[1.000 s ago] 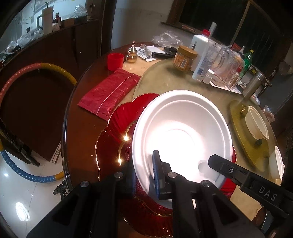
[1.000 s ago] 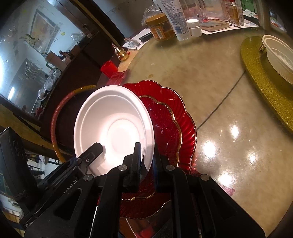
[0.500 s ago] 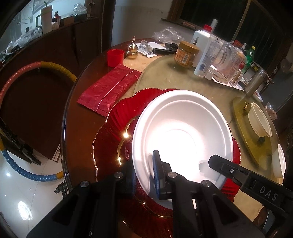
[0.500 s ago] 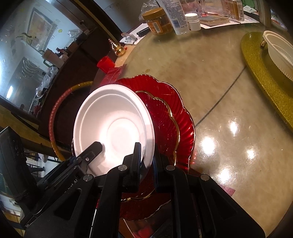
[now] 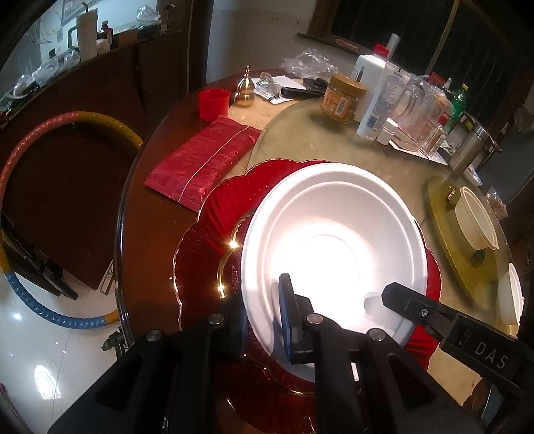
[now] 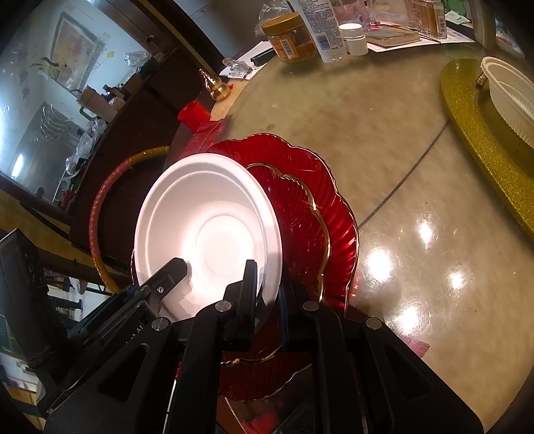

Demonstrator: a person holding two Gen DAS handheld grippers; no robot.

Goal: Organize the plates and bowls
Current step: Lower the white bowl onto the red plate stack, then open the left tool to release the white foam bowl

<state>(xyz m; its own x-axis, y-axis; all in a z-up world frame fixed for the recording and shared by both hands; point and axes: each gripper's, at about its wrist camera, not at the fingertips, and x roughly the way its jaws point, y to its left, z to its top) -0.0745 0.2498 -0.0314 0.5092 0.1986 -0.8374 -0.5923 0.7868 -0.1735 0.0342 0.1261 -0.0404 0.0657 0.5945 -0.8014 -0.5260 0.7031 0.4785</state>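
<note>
The stack has drifted slightly lower in view. Both tongs, left (image 5: 263, 320) and right (image 6: 268, 293), clamp the near rim of the light, bendy white plate (image 5: 333, 247) over brittle red plates (image 6: 313, 200), just above the tabletop (image 6: 383, 133).

In the lower centre of the frame the right gripper (image 6: 267, 293) is closed on the near rim of a white plate (image 6: 207, 227), which stands tilted above two red plates (image 6: 313, 213) with gold edges. The left gripper (image 6: 167, 277) comes in from the lower left and reaches the same white plate. At the right edge a white bowl (image 6: 510, 96) sits on a gold tray (image 6: 480, 133), and a jar (image 6: 292, 36) and a bottle (image 6: 322, 30) stand along the top of the table (image 6: 417, 250).
</note>
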